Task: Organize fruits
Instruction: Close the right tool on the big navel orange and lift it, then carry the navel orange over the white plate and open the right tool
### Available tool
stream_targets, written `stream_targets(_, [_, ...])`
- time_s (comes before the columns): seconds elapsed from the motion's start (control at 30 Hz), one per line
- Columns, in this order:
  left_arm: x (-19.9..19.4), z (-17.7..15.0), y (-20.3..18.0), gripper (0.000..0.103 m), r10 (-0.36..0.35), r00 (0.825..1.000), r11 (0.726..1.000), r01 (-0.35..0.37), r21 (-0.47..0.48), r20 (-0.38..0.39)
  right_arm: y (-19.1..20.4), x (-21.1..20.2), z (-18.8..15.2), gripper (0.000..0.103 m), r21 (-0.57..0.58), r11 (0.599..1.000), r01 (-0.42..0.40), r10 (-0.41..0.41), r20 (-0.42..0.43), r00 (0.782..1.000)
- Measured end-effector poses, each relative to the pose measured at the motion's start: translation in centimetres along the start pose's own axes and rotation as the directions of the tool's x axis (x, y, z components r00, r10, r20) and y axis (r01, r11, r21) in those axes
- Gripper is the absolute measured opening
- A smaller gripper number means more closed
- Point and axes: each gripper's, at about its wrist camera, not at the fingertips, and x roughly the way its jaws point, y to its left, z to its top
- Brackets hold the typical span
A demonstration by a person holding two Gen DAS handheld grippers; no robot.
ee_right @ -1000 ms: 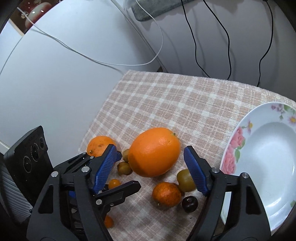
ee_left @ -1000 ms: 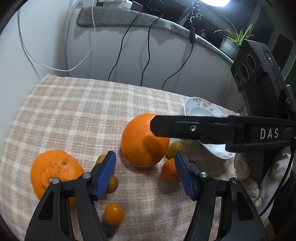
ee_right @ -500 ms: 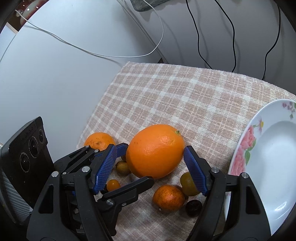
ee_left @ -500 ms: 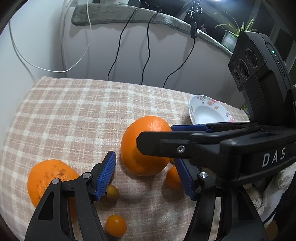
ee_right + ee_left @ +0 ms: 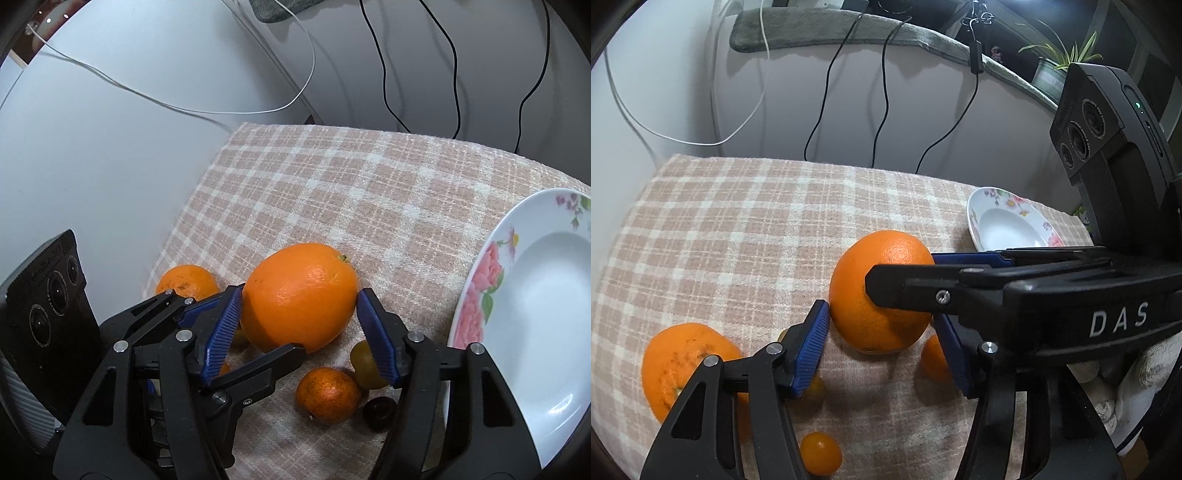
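Closest to me, a small orange cherry tomato [image 5: 820, 458] lies on the checked tablecloth [image 5: 738, 229] just below the left gripper [image 5: 882, 347]. Its blue pads [image 5: 812, 347] are closing around the big orange [image 5: 882, 291]; the left pad sits right against the rind, while the other pad is partly hidden behind the right gripper's black finger, so I cannot tell whether it touches.

The right gripper [image 5: 299, 328] comes at the same fruit from the other side, its jaws also closing, with the orange between them. Both of its blue pads [image 5: 375, 332] look to be touching or all but touching the skin. The orange rests on the cloth.

Around it lie smaller fruits: a little mandarin [image 5: 328, 394], a yellow-green fruit [image 5: 364, 365] and a dark cherry-like one [image 5: 378, 412] near the right jaw, and a rough-skinned tangerine [image 5: 683, 365] off to the left.

A little farther, the flowered white plate [image 5: 480, 295] sits at the cloth's right edge. Behind the table hang black cables [image 5: 882, 92] and a white cord [image 5: 184, 107] against a pale wall, with a potted plant [image 5: 1056, 62] on the ledge.
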Motion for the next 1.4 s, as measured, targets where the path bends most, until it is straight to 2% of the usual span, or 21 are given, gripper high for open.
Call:
stream_targets(0.37, [-1.3,0.2,-0.8,0.057,0.012,0.999,1.000,-0.012,0.008,0.031,1.0,-1.6,-0.3,0.065,-0.022,1.000,0.002,-0.001,0.036,0.999])
stream_targets(0.73, [-2.6,0.6,-3.8,0.057,0.014,0.998,0.998,-0.017,0.063,0.060,0.6,-5.6,-1.4,0.065,-0.023,1.000,0.000,0.003,0.096,0.995])
stream_targets(1.07, [-2.4,0.7,-8.2,0.057,-0.014,0.998,0.991,0.006,0.132,0.060,-1.6,-10.1,-3.4,0.065,0.017,1.000,0.018,-0.020,0.153,0.988])
stream_targets(1.4, [-0.3,0.7,-12.1,0.057,-0.037,0.999,0.981,0.032,0.192,0.022,-5.1,-12.8,-5.3,0.065,0.087,0.995,0.041,-0.056,0.184,0.981])
